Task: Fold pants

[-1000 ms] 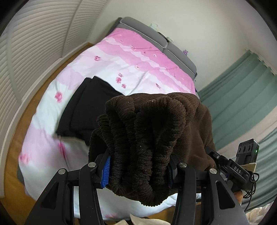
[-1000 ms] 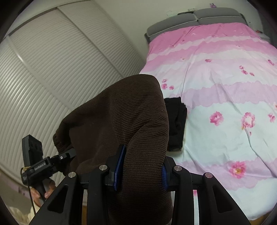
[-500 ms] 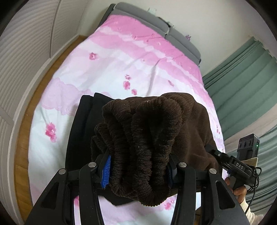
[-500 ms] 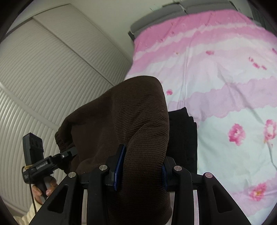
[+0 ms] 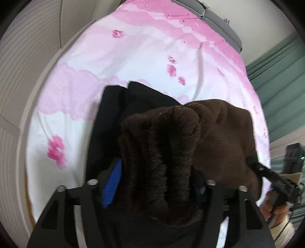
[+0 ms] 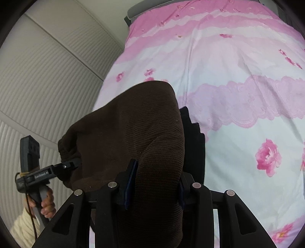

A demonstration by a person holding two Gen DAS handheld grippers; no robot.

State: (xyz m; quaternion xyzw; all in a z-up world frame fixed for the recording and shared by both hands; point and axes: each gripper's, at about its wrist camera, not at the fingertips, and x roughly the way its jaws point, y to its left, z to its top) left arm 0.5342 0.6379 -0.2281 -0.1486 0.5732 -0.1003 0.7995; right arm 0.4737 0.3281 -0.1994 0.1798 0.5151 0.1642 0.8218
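Observation:
Dark brown corduroy pants hang stretched between both grippers above the bed. My left gripper is shut on a bunched, gathered end of them. My right gripper is shut on a folded edge of the same pants. Each gripper shows in the other's view, at the right edge of the left wrist view and at the left of the right wrist view, each clamped on the brown cloth. A black garment lies flat on the bed directly under the pants, also showing in the right wrist view.
The bed has a pink and white flowered cover and a grey headboard. White louvred wardrobe doors run along one side. Green curtains hang on the other side.
Both grippers have moved forward over the bed with the brown pants, and the black garment now lies right beneath them. Both grips are unchanged.

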